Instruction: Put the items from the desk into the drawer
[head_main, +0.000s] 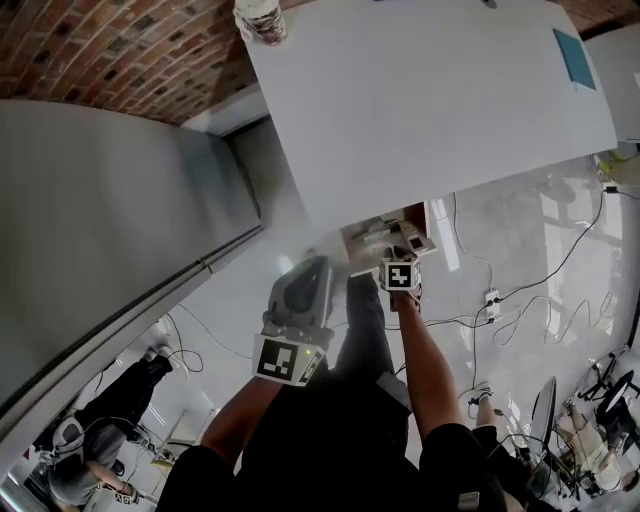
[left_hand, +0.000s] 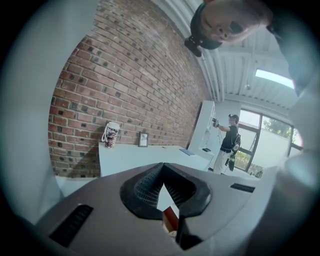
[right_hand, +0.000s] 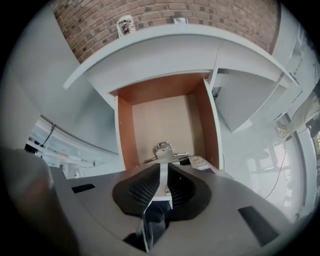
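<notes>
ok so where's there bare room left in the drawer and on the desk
The open wooden drawer is bare across its back and middle. Its near edge is crowded: a silver metal clip and a small flat item at the right. The white desk top is bare between the patterned cup and blue card.

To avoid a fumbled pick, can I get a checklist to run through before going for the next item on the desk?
1. The drawer is open: ok, it is pulled out under the desk.
2. The clip is put away: ok, it lies in the drawer, free of the jaws.
3. The right gripper is empty: ok, its jaws are nearly together with nothing between them.
4. The left gripper is empty: ok, its tips meet and hold nothing.
5. The jaws are ready for a pick: not ok, both must open first.
6. The desk is cleared: not ok, the cup, frame and blue card are on it.
</notes>
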